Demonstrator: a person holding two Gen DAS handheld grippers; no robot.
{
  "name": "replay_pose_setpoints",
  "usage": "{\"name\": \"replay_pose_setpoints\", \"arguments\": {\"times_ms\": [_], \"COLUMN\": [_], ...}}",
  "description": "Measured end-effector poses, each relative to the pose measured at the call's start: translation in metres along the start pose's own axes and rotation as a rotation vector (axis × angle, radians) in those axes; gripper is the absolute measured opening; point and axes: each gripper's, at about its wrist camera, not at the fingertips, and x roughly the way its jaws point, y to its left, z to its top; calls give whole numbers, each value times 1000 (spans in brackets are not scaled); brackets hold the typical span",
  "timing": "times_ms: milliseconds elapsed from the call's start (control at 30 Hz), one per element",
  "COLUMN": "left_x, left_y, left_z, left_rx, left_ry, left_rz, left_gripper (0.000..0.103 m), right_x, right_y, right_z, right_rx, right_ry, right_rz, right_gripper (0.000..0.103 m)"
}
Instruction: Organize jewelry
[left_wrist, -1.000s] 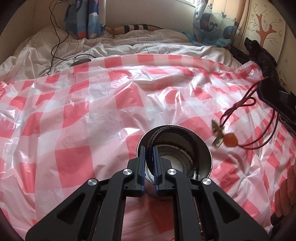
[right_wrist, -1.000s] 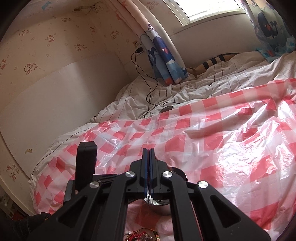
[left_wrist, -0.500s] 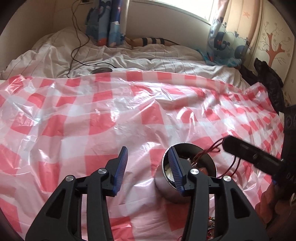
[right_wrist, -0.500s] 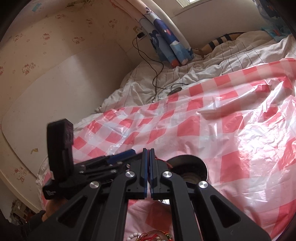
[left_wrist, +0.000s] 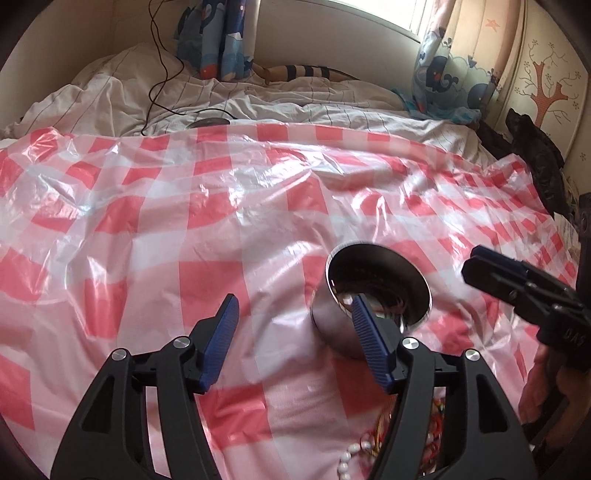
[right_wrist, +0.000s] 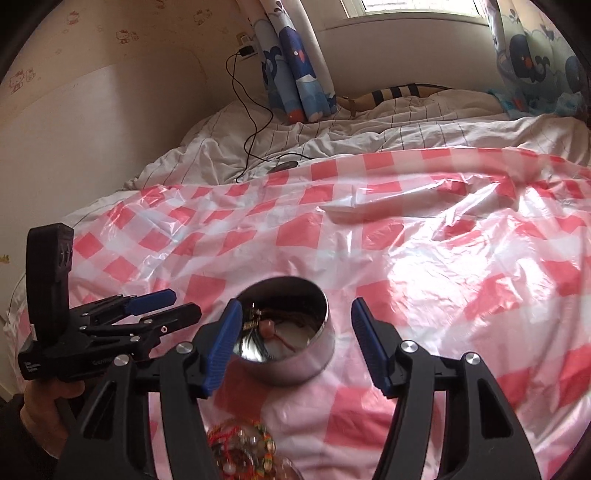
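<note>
Left gripper (left_wrist: 293, 325): jaws spread wide, having just been opening, nothing between the blue ribbed pads (left_wrist: 221, 339). Its right pad overlaps the near rim of the steel cup in the left wrist view, and the cup sits off to the right of the gap, not inside it.

Right gripper (right_wrist: 295, 336): jaws likewise parted, having just been opening, nothing pinched. The cup stands beyond and between its fingertips, nearer the left pad (no contact visible).

Steel cup (right_wrist: 295, 363): round, polished, upright on the cloth. It holds a red cord necklace with an orange pendant (right_wrist: 269, 328), plus darker pieces too tangled to tell apart.

Loose jewelry pile (right_wrist: 240, 448): beads and bright cords lying near the camera, below the right gripper's frame; a white bead strand (left_wrist: 349, 452) shows in the left wrist view.

Red-and-white checked plastic sheet (left_wrist: 155, 236): crinkled, spread over a bed.

White striped bedding (right_wrist: 369, 136): beyond the sheet, with a black cable (right_wrist: 255, 122) trailing across it.
</note>
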Motion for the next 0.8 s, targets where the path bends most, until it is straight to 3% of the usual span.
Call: {"name": "replay_pose_setpoints", "arguments": {"times_ms": [300,367,400,500,633,800], "left_x": [-42,-49,-50,-48,-40,-42], "left_y": [-2,-4,-5,-17,-26,-20], "left_z": [-70,-83,-87,-92,-98,-93], "left_rx": [-7,-13,-12,15,68,21], "left_ry": [44,57,63,78,108,86], "left_rz": [-73,-96,-109,-143,-100,-107], "left_gripper": [65,65,65,65,65,65], "right_x": [-71,-81,-83,-75,-59,-44], "right_y": [-16,-19,-18,-10,-1,2], "right_z": [-64,-76,-78,-78,-87,-90], "right_rx": [27,46,48,22,-19,8], "right_ry": [20,32,38,65,133,150], "right_rz": [-57,-53,-45,-31,-27,31], "right_gripper": [60,53,47,45,45,42]}}
